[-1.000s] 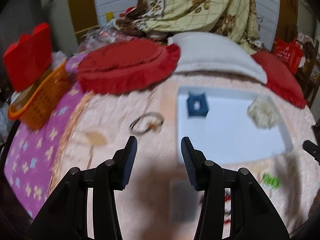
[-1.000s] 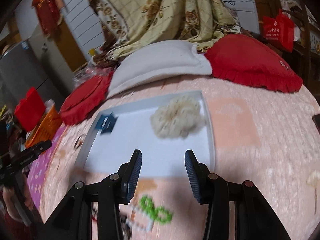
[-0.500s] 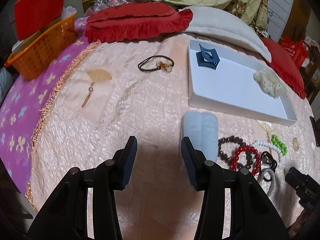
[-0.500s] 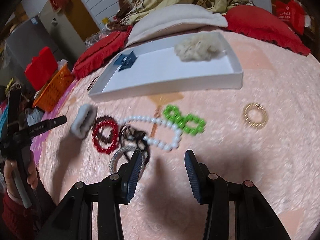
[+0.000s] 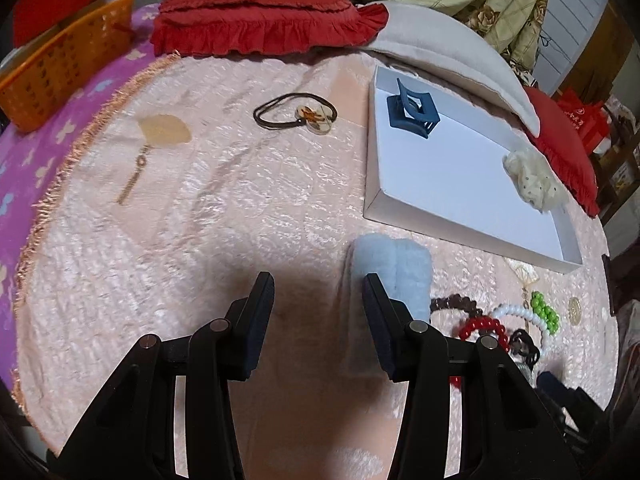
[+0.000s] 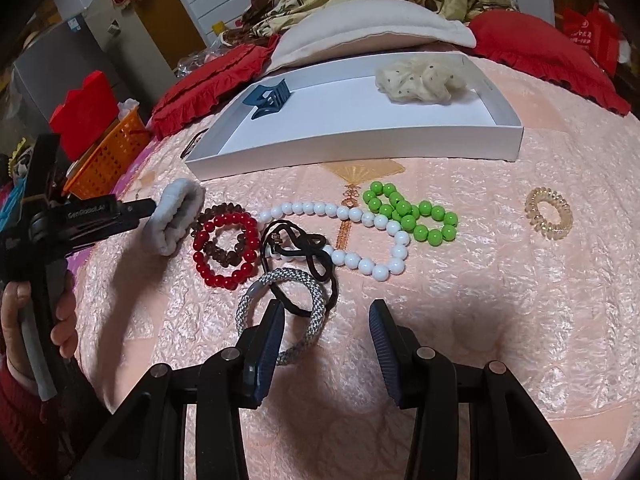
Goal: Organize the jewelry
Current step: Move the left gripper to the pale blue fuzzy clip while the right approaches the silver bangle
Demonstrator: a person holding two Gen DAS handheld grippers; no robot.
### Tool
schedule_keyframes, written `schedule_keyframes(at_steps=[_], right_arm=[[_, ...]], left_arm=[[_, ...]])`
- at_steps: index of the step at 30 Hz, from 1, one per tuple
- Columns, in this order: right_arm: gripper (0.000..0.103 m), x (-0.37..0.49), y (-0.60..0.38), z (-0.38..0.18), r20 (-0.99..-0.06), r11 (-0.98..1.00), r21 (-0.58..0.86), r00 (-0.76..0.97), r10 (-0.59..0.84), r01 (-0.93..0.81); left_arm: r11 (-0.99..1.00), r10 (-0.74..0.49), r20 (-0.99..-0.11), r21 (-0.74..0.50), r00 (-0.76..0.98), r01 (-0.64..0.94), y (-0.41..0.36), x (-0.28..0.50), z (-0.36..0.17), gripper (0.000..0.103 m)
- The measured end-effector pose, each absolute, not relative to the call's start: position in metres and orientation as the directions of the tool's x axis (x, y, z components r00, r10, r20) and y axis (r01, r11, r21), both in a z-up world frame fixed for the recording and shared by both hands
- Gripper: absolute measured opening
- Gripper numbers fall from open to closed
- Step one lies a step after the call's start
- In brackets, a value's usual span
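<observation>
The sorting looks barely begun. The shallow white cardboard tray [image 6: 360, 148], across the upper middle of the right wrist view, holds only a dark blue plastic claw clip [image 6: 269, 99] at its left end and a cream gauzy scrunchie [image 6: 420, 78] at its right.

Everything else lies loose on the pink quilted cover below it: a fluffy pale grey scrunchie [image 6: 176, 216], a glossy red bead bracelet [image 6: 224, 250] over a brown bead bracelet [image 6: 224, 216], a white pearl-like strand [image 6: 360, 232], bright green beads [image 6: 412, 216], a tangled black elastic hair tie [image 6: 296, 256], a silver woven band [image 6: 288, 312] and, far right, an amber spiral coil tie [image 6: 550, 212].

In the left wrist view a brown cord tie with a clear flower charm [image 5: 298, 114] sits upper centre.

The left gripper [image 5: 318, 312] is spread and empty, its right finger just beside the grey scrunchie; the right gripper [image 6: 326, 344] is spread and empty over the woven band.
</observation>
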State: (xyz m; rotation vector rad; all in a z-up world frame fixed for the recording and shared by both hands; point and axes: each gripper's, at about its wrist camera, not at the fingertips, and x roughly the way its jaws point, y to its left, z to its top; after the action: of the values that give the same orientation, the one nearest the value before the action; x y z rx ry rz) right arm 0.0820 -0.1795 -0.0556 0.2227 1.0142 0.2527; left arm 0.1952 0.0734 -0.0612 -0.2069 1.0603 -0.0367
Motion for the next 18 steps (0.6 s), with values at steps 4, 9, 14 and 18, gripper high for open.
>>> schedule_keyframes(at_steps=[4,9,14,18], right_arm=[[0.038,0.078,-0.172,-0.057,-0.809,0.957,0.271,0.512,0.287,-0.108],[0.031,0.073,-0.157,-0.057,-0.819,0.973,0.186,0.527,0.229,-0.134],[0.02,0.069,-0.149,-0.058,-0.825,0.977,0.144,0.526,0.205,-0.154],[0.011,0.065,-0.15,-0.058,-0.83,0.977,0.143,0.519,0.206,-0.158]], left_arm=[[0.979,-0.129,-0.86,-0.19,0.493,-0.076,0.073,0.2,-0.066,0.045],[0.979,-0.127,-0.859,-0.19,0.496,-0.078,0.074,0.203,-0.067,0.046],[0.967,-0.171,-0.847,-0.243,0.504,-0.081,0.082,0.207,-0.067,0.047],[0.966,-0.193,-0.843,-0.254,0.502,-0.054,0.079,0.207,-0.07,0.051]])
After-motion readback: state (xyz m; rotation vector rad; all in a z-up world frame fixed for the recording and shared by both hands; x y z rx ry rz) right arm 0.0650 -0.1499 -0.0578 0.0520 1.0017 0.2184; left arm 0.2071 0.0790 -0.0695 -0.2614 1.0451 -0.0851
